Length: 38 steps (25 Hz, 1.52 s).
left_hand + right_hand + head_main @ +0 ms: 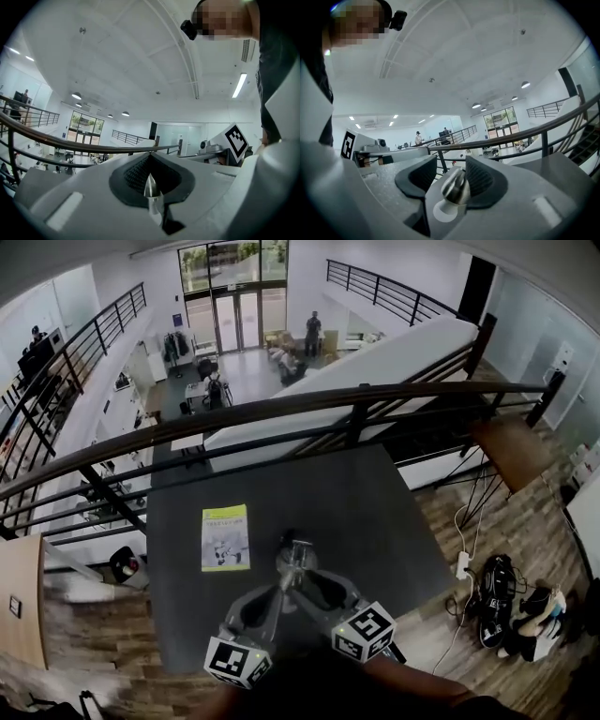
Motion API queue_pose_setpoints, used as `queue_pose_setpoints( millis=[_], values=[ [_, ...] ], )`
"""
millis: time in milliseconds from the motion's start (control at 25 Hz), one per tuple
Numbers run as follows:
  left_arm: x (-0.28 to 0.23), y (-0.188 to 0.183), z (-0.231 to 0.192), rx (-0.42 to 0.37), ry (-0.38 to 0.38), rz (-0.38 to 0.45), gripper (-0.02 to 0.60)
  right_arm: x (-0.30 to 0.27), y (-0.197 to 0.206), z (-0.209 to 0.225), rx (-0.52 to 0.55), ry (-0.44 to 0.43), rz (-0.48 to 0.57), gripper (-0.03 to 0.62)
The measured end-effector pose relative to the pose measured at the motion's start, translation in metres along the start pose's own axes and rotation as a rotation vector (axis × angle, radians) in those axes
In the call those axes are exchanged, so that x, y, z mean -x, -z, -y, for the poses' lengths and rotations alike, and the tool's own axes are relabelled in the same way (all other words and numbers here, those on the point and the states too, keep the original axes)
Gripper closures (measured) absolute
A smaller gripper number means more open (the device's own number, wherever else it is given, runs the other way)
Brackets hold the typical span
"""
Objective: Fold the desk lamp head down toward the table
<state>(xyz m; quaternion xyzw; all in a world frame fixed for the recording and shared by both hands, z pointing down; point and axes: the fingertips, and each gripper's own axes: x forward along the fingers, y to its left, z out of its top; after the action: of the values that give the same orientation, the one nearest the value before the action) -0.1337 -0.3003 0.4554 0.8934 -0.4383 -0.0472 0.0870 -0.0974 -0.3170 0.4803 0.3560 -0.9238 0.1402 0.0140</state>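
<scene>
No desk lamp shows in any view. On the dark table, near its front edge, my two grippers lie side by side with their tips close together. The left gripper has its black pads pressed together with nothing between them. The right gripper stands open: in the right gripper view its ribbed pads are apart, the railing shows through the gap, and nothing is in it. Each gripper view catches the other gripper's marker cube at its side.
A green and white booklet lies on the table, left of the grippers. A dark metal railing runs along the table's far edge above an open hall. Bags and shoes and a white cable lie on the wooden floor at right.
</scene>
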Motion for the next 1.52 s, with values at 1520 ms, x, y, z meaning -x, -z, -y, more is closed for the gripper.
queue_pose_setpoints(
  millis=[1520],
  values=[
    [0.057, 0.005, -0.012, 0.04, -0.001, -0.033, 0.58, -0.022, 0.103, -0.003, 0.086, 0.067, -0.259, 0.391]
  ],
)
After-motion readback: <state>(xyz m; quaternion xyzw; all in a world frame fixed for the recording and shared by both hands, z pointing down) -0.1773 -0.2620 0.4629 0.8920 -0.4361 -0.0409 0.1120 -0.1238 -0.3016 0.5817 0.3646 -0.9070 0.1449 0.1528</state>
